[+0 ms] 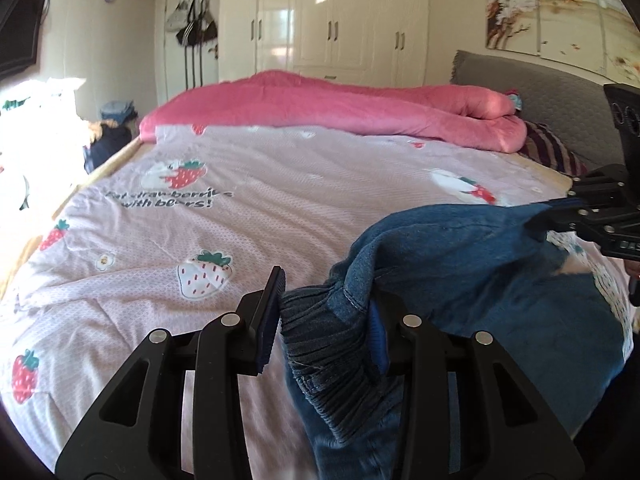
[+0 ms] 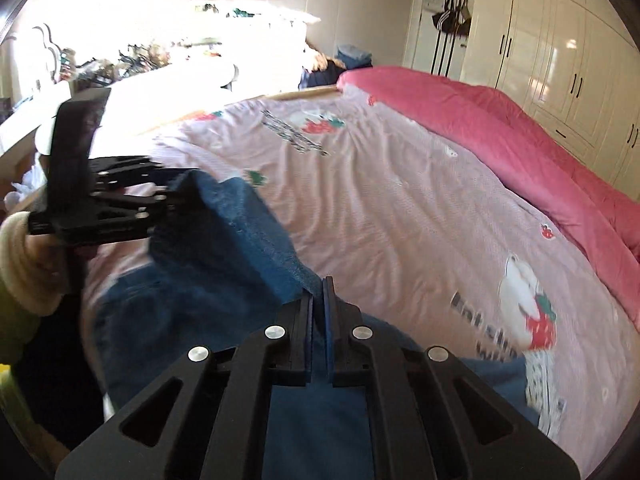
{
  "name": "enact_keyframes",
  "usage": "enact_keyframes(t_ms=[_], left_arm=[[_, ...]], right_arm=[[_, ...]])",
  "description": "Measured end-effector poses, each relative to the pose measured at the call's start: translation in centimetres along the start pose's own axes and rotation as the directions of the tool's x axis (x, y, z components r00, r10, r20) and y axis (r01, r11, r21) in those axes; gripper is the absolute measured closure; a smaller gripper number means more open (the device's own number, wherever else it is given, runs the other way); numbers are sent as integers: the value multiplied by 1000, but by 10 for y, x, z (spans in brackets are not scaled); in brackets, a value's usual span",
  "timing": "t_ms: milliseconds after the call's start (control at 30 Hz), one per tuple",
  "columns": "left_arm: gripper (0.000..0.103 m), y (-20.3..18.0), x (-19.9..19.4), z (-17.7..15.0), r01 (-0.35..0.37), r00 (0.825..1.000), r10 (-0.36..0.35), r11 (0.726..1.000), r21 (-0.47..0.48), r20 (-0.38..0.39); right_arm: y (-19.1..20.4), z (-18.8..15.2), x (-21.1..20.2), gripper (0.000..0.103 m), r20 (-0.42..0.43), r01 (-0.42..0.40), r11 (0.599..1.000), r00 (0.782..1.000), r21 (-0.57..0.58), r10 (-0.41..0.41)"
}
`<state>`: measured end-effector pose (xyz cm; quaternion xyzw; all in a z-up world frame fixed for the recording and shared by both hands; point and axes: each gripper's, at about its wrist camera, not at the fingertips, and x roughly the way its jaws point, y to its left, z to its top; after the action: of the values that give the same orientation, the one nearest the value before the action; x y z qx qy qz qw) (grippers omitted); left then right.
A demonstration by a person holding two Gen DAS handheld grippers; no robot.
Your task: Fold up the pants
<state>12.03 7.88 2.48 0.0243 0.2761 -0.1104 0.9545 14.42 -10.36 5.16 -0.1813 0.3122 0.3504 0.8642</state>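
Observation:
Blue denim pants point(image 1: 472, 276) with a ribbed elastic waistband point(image 1: 320, 332) hang over the pink strawberry bedspread point(image 1: 240, 216). My left gripper point(image 1: 328, 300) has its jaws wide apart; the waistband lies between them, against the right finger, so it is open. In the right wrist view the left gripper point(image 2: 168, 200) sits at the pants' point(image 2: 224, 248) left corner. My right gripper point(image 2: 318, 292) is shut on the pants' edge and lifts it. It also shows in the left wrist view point(image 1: 560, 220), pinching the fabric.
A rolled pink duvet point(image 1: 340, 104) lies along the far side of the bed. A grey headboard point(image 1: 540, 96) and striped pillow point(image 1: 552, 152) are at right. White wardrobes point(image 1: 340, 16) stand behind. A cluttered bright desk point(image 2: 120, 68) stands beside the bed.

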Motion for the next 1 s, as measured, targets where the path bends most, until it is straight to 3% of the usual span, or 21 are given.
enact_keyframes(t_ms=[133,367,600,733,933,1000], left_arm=[[72,-21,-30,-21,-9,1000,7,997,75,25],[72,-39,-74,-61,-18,1000,16,992,127,13],[68,-50,-91,-93,36,995,-17,981,189,-100],[67,-55,-88,-103,22,987,12,977,210,-158],[66,-46,-98,-93,-70,991,90,980,187,-100],[66,-42,-96,-91,-95,989,110,984,149,-96]], right_arm=[[27,-33,-21,100,1,-28,1000,1000,12,28],[67,-86,-39,99,0,-124,989,992,76,125],[96,-127,-32,98,-80,-171,981,981,86,178],[104,-137,-23,96,-112,-171,980,977,107,183],[112,-128,-29,96,-40,-208,968,976,139,215],[114,-131,-17,96,-56,-228,959,969,165,240]])
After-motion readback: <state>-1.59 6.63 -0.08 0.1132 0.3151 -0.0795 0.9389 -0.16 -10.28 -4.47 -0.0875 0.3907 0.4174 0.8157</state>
